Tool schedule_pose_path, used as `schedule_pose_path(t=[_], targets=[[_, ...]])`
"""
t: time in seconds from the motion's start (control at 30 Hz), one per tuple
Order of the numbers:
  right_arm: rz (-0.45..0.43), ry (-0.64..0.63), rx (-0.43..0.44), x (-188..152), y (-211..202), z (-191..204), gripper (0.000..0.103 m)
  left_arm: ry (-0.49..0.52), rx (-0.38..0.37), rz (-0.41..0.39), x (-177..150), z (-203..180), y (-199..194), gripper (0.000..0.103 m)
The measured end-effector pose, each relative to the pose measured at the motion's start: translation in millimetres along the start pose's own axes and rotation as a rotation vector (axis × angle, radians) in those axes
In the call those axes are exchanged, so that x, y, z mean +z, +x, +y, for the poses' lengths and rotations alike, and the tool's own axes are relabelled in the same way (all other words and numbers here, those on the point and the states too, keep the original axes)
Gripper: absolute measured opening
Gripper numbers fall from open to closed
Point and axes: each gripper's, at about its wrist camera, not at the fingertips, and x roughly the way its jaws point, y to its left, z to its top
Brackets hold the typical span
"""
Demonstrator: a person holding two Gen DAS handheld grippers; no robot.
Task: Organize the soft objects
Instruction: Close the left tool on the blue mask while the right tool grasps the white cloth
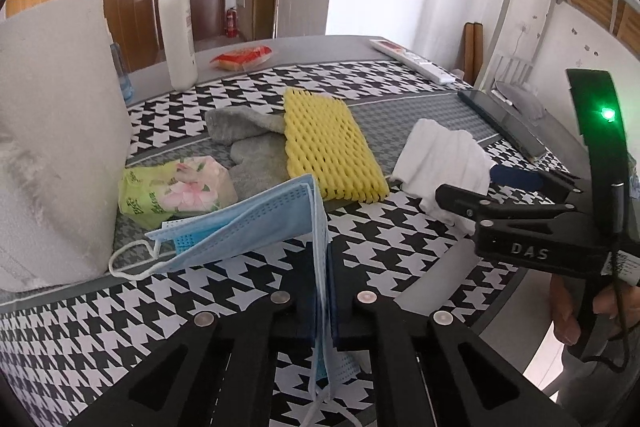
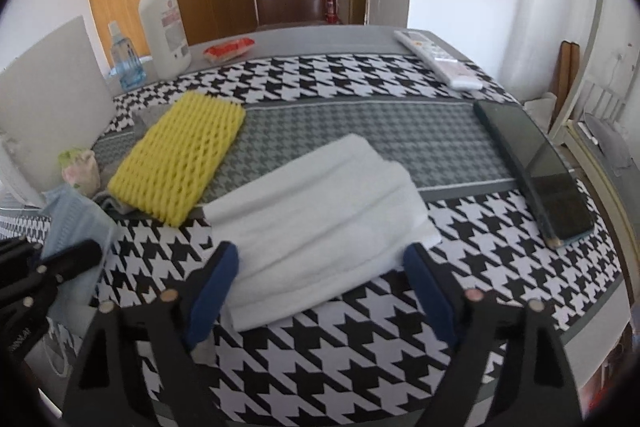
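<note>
- The left gripper (image 1: 325,291) has its dark fingers (image 1: 304,291) clenched on a pale blue pleated surgical mask (image 1: 256,223), pinching a fold of it so one half hangs down between the jaws and the other half spreads up and to the left, above the cloth.
- The mask's long axis runs from the jaws out to the left; its white ear loop (image 1: 128,259) dangles at the far left end.
- The right gripper (image 2: 320,283) has its blue-padded fingers (image 2: 212,283) spread wide apart, straddling the near end of a folded white towel (image 2: 320,203) without pressing it.
- The towel lies flat on the black-and-white houndstooth tablecloth (image 2: 360,355), its long axis running away from the gripper, slightly to the right.
- Just left of the towel lies a yellow foam mesh sleeve (image 2: 180,159), flat, pointing away and to the right; it rests on a crumpled grey cloth (image 1: 248,135).
- A green floral tissue pack (image 1: 176,191) sits just behind the mask, next to a white foam board (image 1: 52,131) standing on the left.
- At the far edge stand a white pump bottle with a red pump (image 2: 164,27) and a small clear blue bottle (image 2: 124,59); a red snack packet (image 2: 228,49) lies near them.
- On the right lie a white remote control (image 2: 436,59) and a dark smartphone (image 2: 536,171), well apart from the towel.
- "DAS" reads on the right gripper's body in the left view; the bottle's label is too small to read.
</note>
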Motion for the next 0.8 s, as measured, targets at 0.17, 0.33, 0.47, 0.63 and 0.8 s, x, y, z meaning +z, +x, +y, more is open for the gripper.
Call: schedule_pose_path(t=[0.17, 0.33, 0.47, 0.63, 0.8], targets=[[0.001, -0.018, -0.006, 1.5, 0.0, 3.6, 0.072, 0.016, -0.004, -0.032, -0.2, 0.3, -8.8, 0.004], [0.003, -0.015, 0.008, 4.0, -2.1, 4.0, 0.043, 0.021, -0.014, -0.064, -0.7, 2.5, -18.5, 0.004], [0.006, -0.004, 0.025, 4.5, -3.1, 3.2, 0.015, 0.031, -0.013, -0.09, -0.7, 3.5, -25.8, 0.004], [-0.019, -0.006, 0.051, 4.7, -11.8, 5.1, 0.009, 0.042, -0.007, -0.133, 0.7, 6.2, -38.3, 0.004], [-0.085, -0.005, 0.051, 9.1, -34.9, 6.0, 0.009, 0.047, -0.001, -0.184, 1.2, 8.3, -55.8, 0.004]])
